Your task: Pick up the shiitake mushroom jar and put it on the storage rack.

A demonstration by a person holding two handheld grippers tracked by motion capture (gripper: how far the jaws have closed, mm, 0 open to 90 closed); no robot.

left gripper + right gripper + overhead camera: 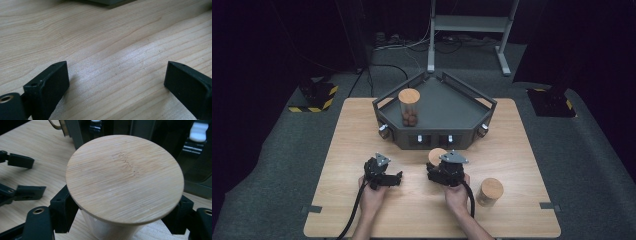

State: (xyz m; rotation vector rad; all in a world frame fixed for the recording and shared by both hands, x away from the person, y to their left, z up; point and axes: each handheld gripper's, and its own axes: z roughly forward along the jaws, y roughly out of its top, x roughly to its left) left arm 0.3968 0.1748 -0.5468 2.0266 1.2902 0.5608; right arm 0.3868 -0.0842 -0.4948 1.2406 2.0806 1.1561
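Observation:
A jar with a round bamboo lid point(125, 178) stands on the wooden table point(362, 130), and my right gripper point(122, 216) is shut on its pale body just under the lid. In the high view this jar point(436, 155) sits in front of the grey tray point(452, 107), with the right gripper point(437, 165) behind it. My left gripper point(117, 82) is open over bare wood with nothing between its jaws. It rests at the left of the right one point(397, 177).
Inside the grey angular tray stands a clear jar with a wooden lid point(408, 105) holding brown pieces. Another lidded jar point(490, 191) stands at the table's front right. The left gripper's jaws point(22, 177) show beside the held jar. The tray's front wall point(75, 132) is close behind the jar.

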